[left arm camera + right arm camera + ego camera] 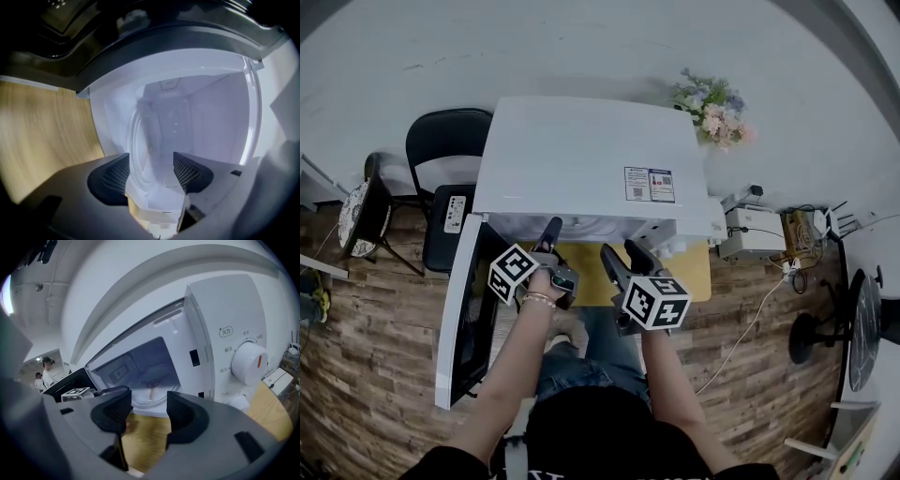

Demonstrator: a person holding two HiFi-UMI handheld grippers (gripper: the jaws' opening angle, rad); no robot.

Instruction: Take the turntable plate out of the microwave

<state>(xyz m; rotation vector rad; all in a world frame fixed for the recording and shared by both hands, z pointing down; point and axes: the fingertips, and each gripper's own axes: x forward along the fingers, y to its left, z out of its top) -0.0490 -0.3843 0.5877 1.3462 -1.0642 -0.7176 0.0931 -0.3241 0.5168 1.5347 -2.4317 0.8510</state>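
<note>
The white microwave (591, 159) stands on a wooden table (692, 272) with its door (456, 323) swung open to the left. In the right gripper view the glass turntable plate (152, 386) lies flat on the cavity floor. My left gripper (550, 230) reaches into the opening, rolled onto its side. Its jaws (151, 169) stand open, and the plate (140, 140) shows as a curved rim just ahead between them, with no pad pressing on it. My right gripper (622, 253) hovers outside the opening, open (149, 408) and empty over the table.
The control dial (248, 363) is on the microwave's right panel. A black chair (445, 141) stands at the back left, flowers (714, 108) at the back right, and a white box with cables (750, 234) on the right. Two people (46, 373) stand far off.
</note>
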